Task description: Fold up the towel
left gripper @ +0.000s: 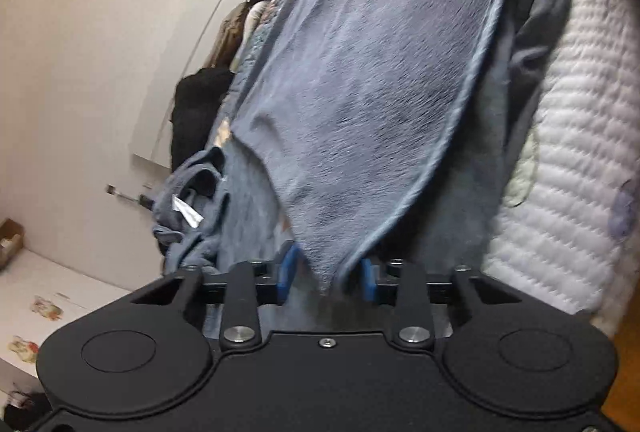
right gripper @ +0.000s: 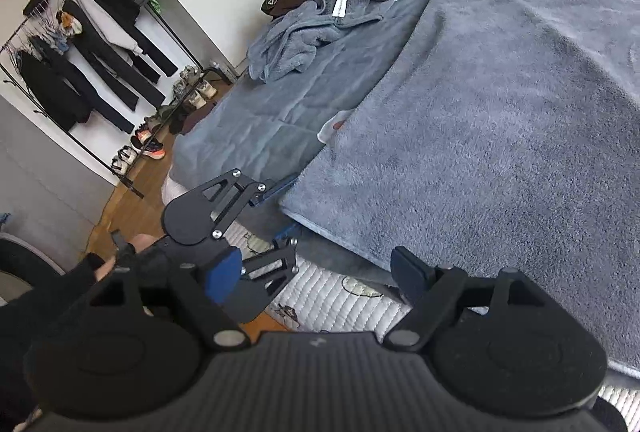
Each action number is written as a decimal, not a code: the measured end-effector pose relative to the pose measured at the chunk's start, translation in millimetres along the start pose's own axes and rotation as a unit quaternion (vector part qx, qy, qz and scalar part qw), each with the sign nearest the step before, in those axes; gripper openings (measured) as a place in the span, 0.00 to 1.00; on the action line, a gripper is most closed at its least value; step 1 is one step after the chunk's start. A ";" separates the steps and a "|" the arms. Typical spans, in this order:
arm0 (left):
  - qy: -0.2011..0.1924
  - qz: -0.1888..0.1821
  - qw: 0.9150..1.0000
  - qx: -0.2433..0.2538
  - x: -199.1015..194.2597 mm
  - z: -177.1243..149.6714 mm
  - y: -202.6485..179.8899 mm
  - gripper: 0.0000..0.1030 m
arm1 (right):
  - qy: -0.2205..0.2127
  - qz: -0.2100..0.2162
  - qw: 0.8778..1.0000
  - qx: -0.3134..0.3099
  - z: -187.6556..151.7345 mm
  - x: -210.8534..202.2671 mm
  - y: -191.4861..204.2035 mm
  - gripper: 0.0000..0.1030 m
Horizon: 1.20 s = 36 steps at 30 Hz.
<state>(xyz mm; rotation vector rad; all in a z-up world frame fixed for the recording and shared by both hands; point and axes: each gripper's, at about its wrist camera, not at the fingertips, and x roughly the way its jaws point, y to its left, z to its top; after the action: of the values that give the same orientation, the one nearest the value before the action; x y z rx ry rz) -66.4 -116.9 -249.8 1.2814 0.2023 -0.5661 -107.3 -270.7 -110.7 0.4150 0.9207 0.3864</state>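
Two grippers work a grey towel [right gripper: 500,104] spread on the bed: the left gripper [left gripper: 326,278] pinches its near corner, the right gripper [right gripper: 316,272] hovers spread, likely needing the other corner before folding.

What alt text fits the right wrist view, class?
The open right tool hovers at the near edge of a grey towel spread on a bed. The left tool pinches the towel's near corner; a crumpled towel and clothes rack lie beyond.
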 end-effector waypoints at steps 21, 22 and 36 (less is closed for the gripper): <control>0.016 -0.036 0.998 -0.051 -22.5 -5.8 6.1 0.05 | -0.050 0.002 0.997 0.053 7.1 -51.9 -39.7 0.79; 0.017 -0.037 0.998 -0.048 -21.1 -6.6 4.6 0.05 | -0.055 -0.003 0.997 0.058 6.8 -57.8 -44.8 0.79; 0.023 -0.040 0.997 -0.057 -33.6 -5.9 16.4 0.05 | -0.105 -0.059 0.988 0.101 -13.4 -126.5 -100.9 0.79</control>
<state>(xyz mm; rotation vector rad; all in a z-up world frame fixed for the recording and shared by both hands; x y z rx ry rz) -85.7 -98.9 -222.6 1.1796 0.3204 -0.5855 -173.3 -416.3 -82.5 0.5731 0.7765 0.1367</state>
